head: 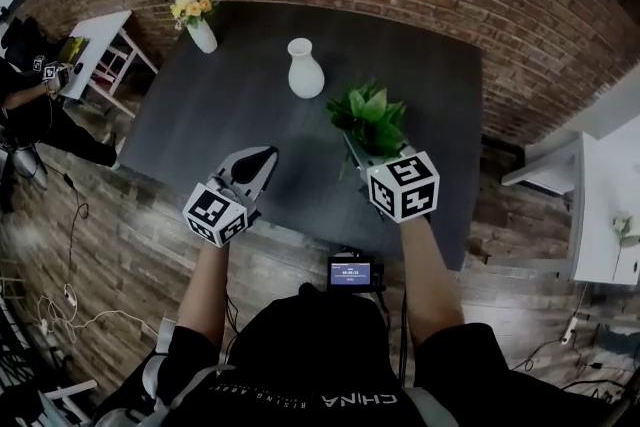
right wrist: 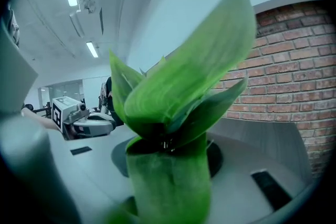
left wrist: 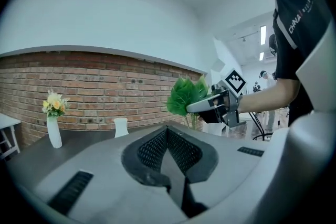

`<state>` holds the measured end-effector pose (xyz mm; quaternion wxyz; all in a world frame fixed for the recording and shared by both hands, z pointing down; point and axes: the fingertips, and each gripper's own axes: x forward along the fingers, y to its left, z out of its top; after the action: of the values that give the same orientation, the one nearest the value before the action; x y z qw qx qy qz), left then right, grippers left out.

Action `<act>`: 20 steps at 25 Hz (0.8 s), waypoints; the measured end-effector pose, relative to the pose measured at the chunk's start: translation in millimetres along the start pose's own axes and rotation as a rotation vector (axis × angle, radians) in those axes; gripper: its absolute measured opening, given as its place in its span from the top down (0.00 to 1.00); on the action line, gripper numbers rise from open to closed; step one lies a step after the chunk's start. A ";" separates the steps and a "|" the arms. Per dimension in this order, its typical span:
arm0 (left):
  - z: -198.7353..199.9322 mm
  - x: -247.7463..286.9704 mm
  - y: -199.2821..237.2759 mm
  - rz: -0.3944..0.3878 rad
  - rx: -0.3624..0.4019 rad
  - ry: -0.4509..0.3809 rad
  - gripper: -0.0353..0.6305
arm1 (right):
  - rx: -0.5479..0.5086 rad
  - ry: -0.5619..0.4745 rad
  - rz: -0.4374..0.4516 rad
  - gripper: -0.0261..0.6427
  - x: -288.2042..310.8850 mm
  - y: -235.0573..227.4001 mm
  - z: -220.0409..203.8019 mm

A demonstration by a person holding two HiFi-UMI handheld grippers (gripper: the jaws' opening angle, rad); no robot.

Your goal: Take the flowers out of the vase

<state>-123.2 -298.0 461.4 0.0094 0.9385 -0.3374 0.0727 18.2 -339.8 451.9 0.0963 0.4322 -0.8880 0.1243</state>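
Stems of the leafy bunch are clamped in the right tongs and held above the surface, nearer than the white vase, evidently already drawn out. The left tongs are clenched empty, kept aside. Beyond the white vase, yellow flowers stand untouched in another.

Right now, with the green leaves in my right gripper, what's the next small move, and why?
Probably lower the right gripper and lay the green leaves on the bare table beside it, then open. The leaves are already out of the white vase, which stands empty, and the jaws are clamped on the bunch above the tabletop.
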 end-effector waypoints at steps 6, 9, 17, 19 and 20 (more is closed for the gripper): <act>-13.9 -66.3 -35.1 -0.029 -0.023 -0.009 0.94 | -0.017 0.005 -0.023 0.81 -35.3 67.7 -22.3; -21.5 -88.1 -50.8 -0.033 -0.042 -0.008 0.94 | -0.016 0.011 -0.039 0.81 -54.5 92.2 -34.9; -18.4 -99.7 -85.5 -0.036 -0.075 -0.041 0.94 | -0.022 0.006 -0.062 0.81 -92.8 113.4 -41.7; -15.7 -95.1 -89.6 -0.037 -0.077 -0.042 0.94 | -0.021 0.003 -0.061 0.81 -95.9 111.7 -38.9; -14.7 -92.5 -90.2 -0.034 -0.076 -0.040 0.94 | -0.022 0.001 -0.058 0.81 -96.5 111.1 -37.0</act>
<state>-138.3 -168.9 465.6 0.0396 0.9444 -0.3239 0.0411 -8.7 -190.6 445.0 0.1050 0.4567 -0.8763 0.1119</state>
